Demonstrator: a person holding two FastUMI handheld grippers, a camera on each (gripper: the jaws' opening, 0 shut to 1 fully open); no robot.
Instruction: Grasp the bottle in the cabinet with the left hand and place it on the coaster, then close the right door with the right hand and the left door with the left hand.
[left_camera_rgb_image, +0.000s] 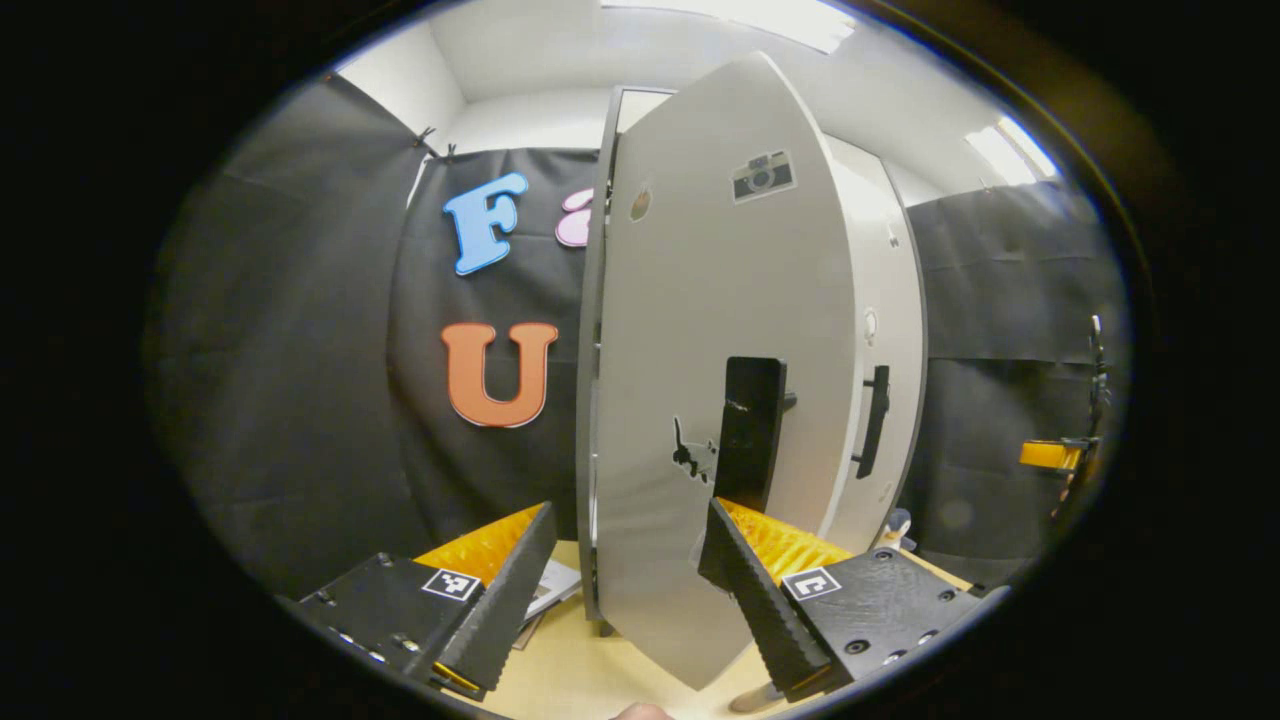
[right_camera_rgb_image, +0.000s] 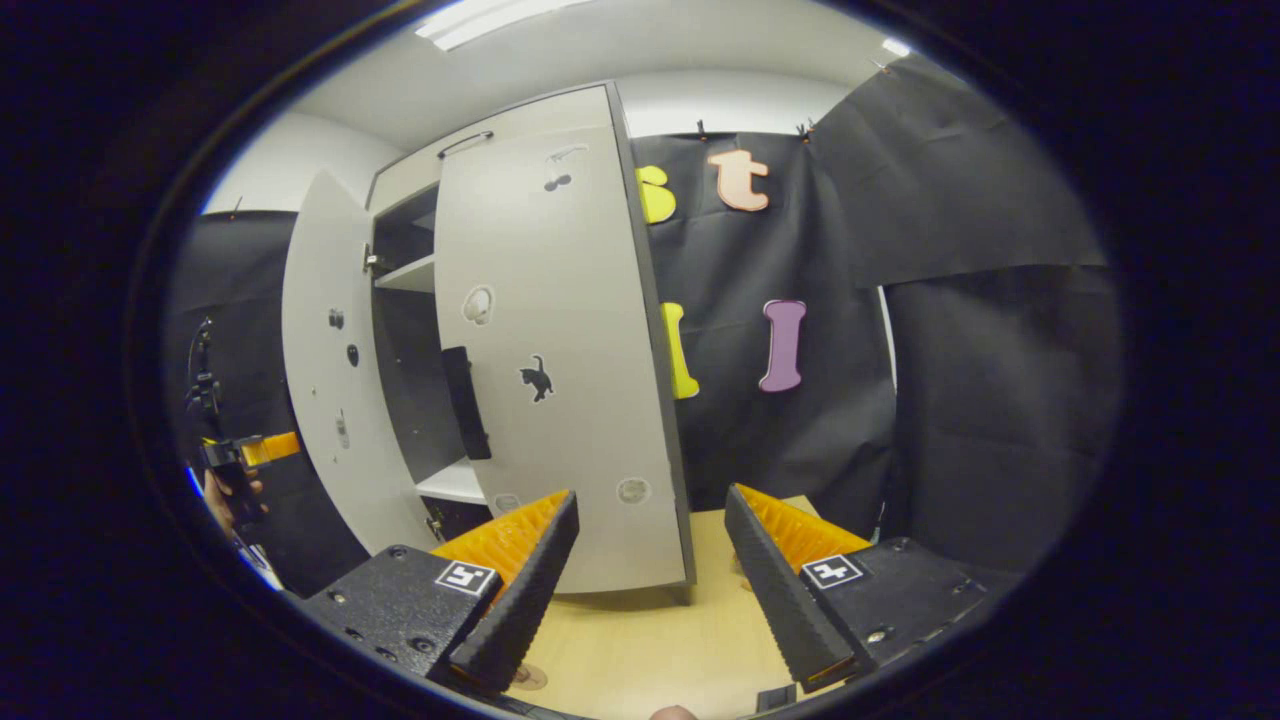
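Looking along my left gripper (left_camera_rgb_image: 625, 560), I see its fingers spread wide and holding nothing, straddling the lower edge of the cabinet's left door (left_camera_rgb_image: 700, 400). That door stands partly open and near me, its black handle (left_camera_rgb_image: 750, 430) just above my right-hand finger. I judge I am lined up here to push it shut. Beyond it the right door (left_camera_rgb_image: 880, 380) looks close to flush with the cabinet, its own handle (left_camera_rgb_image: 875, 420) facing me, so that step seems nearly or fully done.

My right gripper (right_camera_rgb_image: 650, 560) hangs back over the pale worktop (right_camera_rgb_image: 640, 640), fingers also wide and empty, pointed at the right door's far edge. From here the left door (right_camera_rgb_image: 325, 390) still swings out, and through the gap I see bare shelves (right_camera_rgb_image: 410, 275).

I count two doors, two black handles, two grippers. I cannot find the bottle or the coaster with certainty; a small round mark on the worktop by my right gripper's left finger is too small to name.
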